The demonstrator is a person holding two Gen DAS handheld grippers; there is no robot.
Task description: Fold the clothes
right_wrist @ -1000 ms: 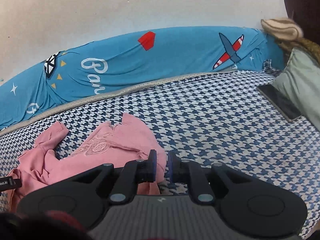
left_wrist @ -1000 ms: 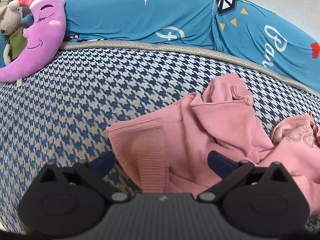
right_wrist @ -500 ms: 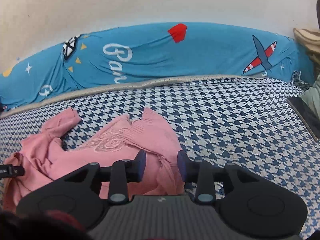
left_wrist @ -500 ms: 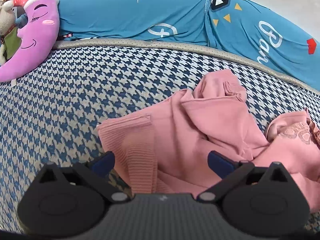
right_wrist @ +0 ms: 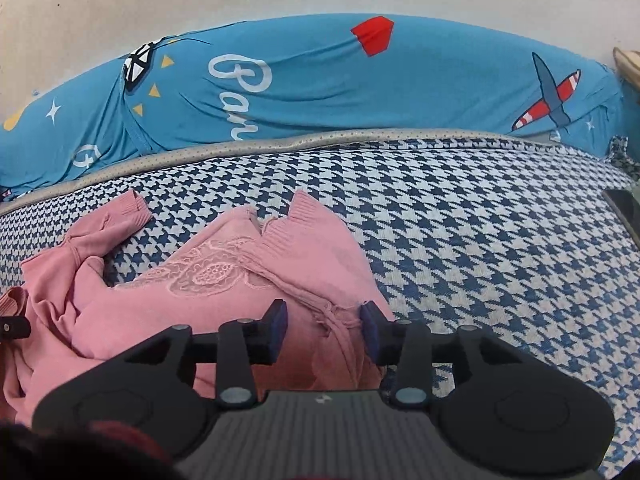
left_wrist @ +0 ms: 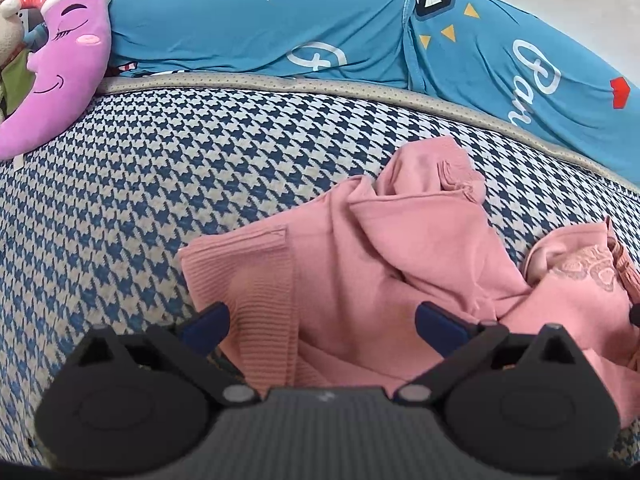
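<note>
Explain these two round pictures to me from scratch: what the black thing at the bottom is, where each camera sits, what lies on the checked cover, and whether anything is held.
There is no robot here. A person holds a two-finger grasping tool in each hand, and each tool carries a wide-angle camera looking forward along its fingers, so the pictures bulge.

One picture is from the left tool, the other from the right tool. The black shapes at the bottom are the tools themselves; the blue pads are their fingertips.

A crumpled pink sweater lies on a blue-and-white houndstooth cover. Behind it are a long blue printed cushion and a purple moon plush.

Both tools are open, just above the sweater. Neither holds anything yet.
</note>
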